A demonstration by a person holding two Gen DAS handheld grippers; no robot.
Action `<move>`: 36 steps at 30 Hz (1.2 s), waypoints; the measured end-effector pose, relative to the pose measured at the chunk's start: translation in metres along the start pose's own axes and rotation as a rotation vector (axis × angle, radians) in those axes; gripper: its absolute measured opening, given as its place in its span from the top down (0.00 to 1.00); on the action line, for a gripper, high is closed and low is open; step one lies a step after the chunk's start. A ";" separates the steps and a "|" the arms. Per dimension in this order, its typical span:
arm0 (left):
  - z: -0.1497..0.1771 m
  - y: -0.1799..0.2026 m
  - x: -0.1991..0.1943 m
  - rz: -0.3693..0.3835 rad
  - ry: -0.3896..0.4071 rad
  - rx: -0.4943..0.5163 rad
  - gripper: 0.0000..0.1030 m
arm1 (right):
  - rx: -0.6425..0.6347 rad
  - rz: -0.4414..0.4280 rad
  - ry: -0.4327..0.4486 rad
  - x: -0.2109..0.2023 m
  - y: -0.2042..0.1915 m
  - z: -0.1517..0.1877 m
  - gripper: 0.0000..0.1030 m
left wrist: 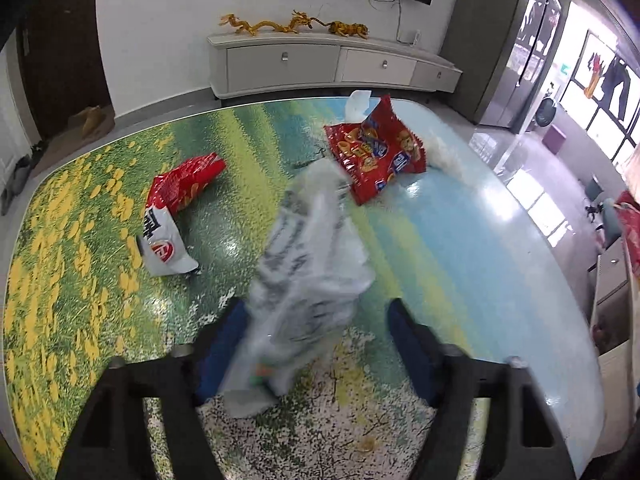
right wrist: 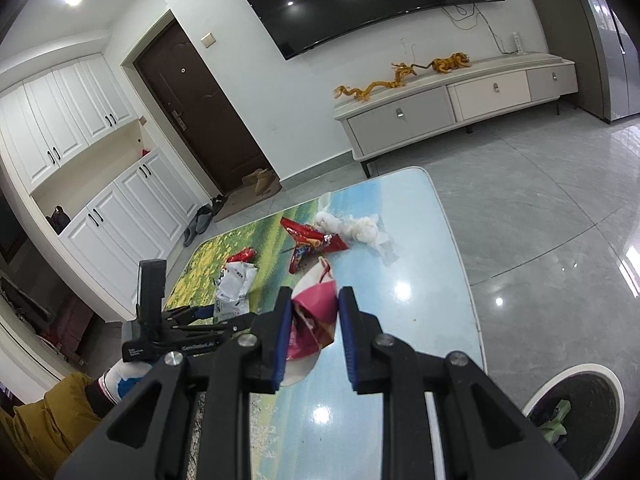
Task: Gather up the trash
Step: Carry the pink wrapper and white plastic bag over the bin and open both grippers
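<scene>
My left gripper (left wrist: 318,340) hovers over the painted table (left wrist: 460,264) with its jaws apart. A blurred clear-and-white plastic wrapper (left wrist: 308,272) lies between them, against the left finger (left wrist: 224,344) and clear of the right one. Beyond it lie a red-and-white snack bag (left wrist: 176,212) and a red biscuit bag (left wrist: 372,152). My right gripper (right wrist: 314,320) is shut on a crumpled pink-and-white wrapper (right wrist: 316,312) above the table's near end. The left gripper (right wrist: 200,316) also shows in the right wrist view, with the white wrapper (right wrist: 236,288) at its tips.
White tissue wads (right wrist: 360,228) lie at the table's far end beside the red bag (right wrist: 308,240). A round bin (right wrist: 576,412) with a white rim stands on the floor at the lower right. A gloved hand (right wrist: 124,380) holds the left gripper. A TV cabinet (right wrist: 452,104) lines the wall.
</scene>
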State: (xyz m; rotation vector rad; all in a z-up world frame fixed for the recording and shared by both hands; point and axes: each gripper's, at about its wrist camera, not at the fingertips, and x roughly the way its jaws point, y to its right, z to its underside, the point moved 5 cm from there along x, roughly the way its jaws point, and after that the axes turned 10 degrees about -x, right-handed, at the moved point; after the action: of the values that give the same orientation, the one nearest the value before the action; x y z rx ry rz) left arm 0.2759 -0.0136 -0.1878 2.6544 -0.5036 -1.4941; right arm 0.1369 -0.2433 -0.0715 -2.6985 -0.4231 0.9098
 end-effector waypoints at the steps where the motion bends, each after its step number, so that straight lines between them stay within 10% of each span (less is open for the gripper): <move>1: 0.000 0.000 -0.002 -0.002 0.005 -0.009 0.58 | 0.001 0.004 0.001 -0.004 -0.001 0.002 0.79; 6: 0.001 -0.008 -0.017 0.045 0.022 -0.093 0.80 | 0.021 0.022 0.008 -0.026 0.000 0.019 0.79; 17: 0.032 0.038 -0.094 0.136 0.110 -0.020 0.84 | 0.073 0.087 0.066 -0.084 0.025 0.046 0.79; 25: 0.041 0.156 -0.129 0.309 0.104 0.167 0.84 | 0.121 0.272 0.129 -0.140 0.077 0.060 0.79; 36: 0.095 0.323 -0.068 0.442 -0.118 0.430 0.83 | 0.299 0.443 0.070 -0.172 0.182 0.113 0.79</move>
State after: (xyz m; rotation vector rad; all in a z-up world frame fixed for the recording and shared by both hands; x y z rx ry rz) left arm 0.0812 -0.2878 -0.1168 2.4820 -1.4570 -1.5353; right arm -0.0298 -0.4545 -0.1253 -2.5697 0.3173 0.8939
